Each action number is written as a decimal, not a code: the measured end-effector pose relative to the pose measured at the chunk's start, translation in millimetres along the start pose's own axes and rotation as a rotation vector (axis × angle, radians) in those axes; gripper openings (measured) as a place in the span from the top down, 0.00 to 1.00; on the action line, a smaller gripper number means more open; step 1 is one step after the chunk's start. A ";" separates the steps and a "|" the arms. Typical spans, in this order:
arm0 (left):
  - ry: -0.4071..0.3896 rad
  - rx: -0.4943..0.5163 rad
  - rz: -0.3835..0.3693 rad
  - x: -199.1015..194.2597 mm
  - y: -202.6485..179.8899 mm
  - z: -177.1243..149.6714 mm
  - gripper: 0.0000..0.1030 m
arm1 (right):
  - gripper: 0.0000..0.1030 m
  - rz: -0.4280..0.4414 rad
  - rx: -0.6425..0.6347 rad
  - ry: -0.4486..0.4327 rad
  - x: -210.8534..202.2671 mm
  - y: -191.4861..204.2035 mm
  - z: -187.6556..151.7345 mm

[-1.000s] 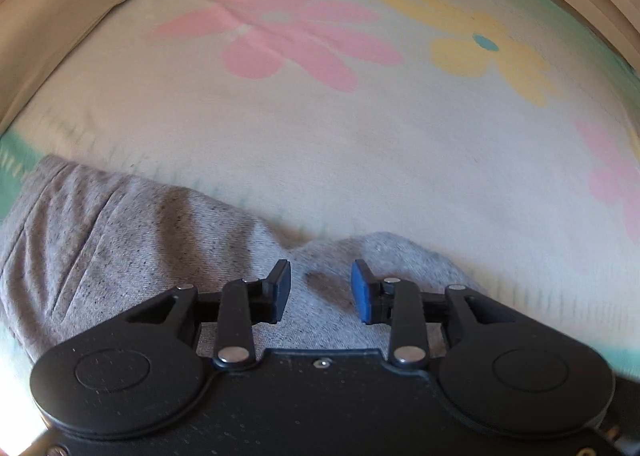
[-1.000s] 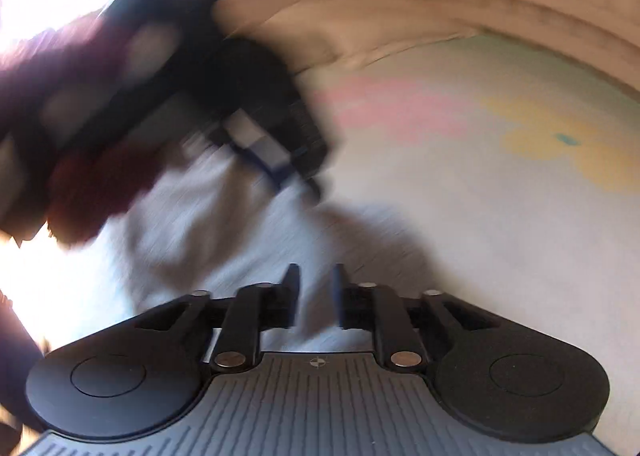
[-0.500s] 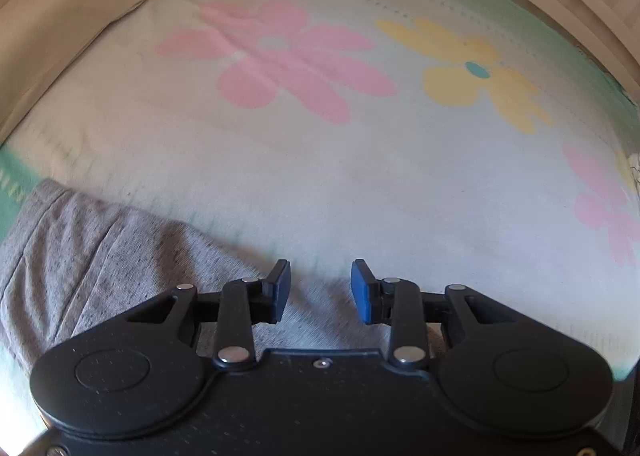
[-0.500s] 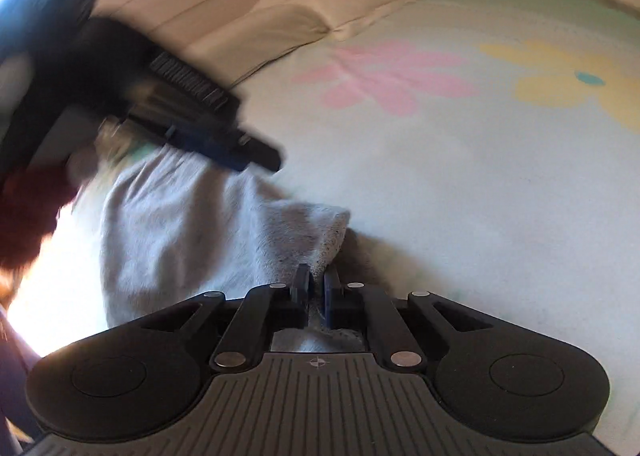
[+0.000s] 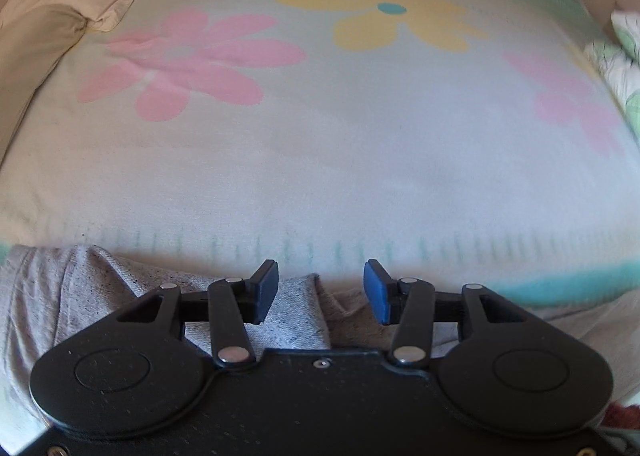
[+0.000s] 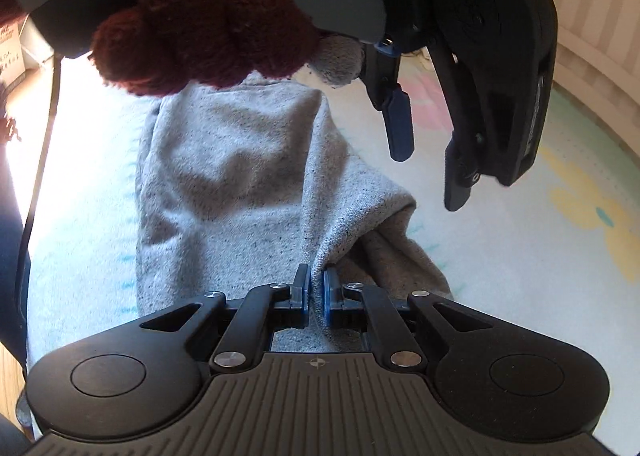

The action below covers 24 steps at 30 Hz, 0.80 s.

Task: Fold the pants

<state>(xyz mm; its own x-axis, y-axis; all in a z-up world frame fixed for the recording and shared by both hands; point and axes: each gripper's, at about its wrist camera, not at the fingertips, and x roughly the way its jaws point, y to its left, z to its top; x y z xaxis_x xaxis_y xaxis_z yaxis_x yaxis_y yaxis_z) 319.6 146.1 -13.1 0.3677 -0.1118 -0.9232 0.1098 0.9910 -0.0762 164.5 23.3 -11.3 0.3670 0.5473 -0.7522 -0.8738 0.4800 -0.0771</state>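
The grey speckled pants (image 6: 240, 176) lie bunched on the flowered bed cover (image 6: 500, 256). My right gripper (image 6: 317, 284) is shut on a raised fold at their near edge, and cloth runs up from the pads. In the right wrist view my left gripper (image 6: 428, 176) hangs above the pants' far right edge, held by a hand in a dark red knitted glove (image 6: 192, 36). In the left wrist view the left gripper (image 5: 320, 276) is opening, jaws wide apart. The pants (image 5: 80, 296) lie under and between its pads, which do not press on them.
A beige pillow (image 5: 48, 16) lies at the far left of the bed. The bed cover (image 5: 320, 176) with pink and yellow flowers spreads beyond the pants. A green and white cloth (image 5: 624, 68) sits at the right edge. A striped wall borders the bed.
My right gripper went from part open to shut on a fold of the pants. My left gripper spread its jaws wider and drew off the cloth, which now sits lower in its view.
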 end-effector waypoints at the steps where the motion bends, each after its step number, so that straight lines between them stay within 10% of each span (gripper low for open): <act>1: 0.010 0.016 -0.001 1.2 -0.7 -0.7 0.47 | 0.94 -0.003 -0.004 0.002 0.0 0.4 -0.3; 11: 0.086 0.218 0.067 16.9 -26.9 -15.3 0.47 | 0.94 -0.013 -0.044 0.016 0.9 8.3 -5.5; 18: 0.085 0.154 0.194 41.0 -26.0 -12.4 0.49 | 0.94 -0.034 -0.048 0.016 2.7 13.0 -5.7; 24: 0.063 0.065 0.166 39.3 -15.1 -5.7 0.80 | 0.94 -0.063 -0.041 0.008 3.1 14.5 -5.3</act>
<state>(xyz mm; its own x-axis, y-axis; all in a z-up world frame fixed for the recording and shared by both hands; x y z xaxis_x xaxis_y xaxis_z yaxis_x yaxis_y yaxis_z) 327.0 127.1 -50.4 0.3274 0.0598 -0.9430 0.1122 0.9885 0.1016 151.2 28.3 -18.2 0.4193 0.5111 -0.7503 -0.8614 0.4850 -0.1510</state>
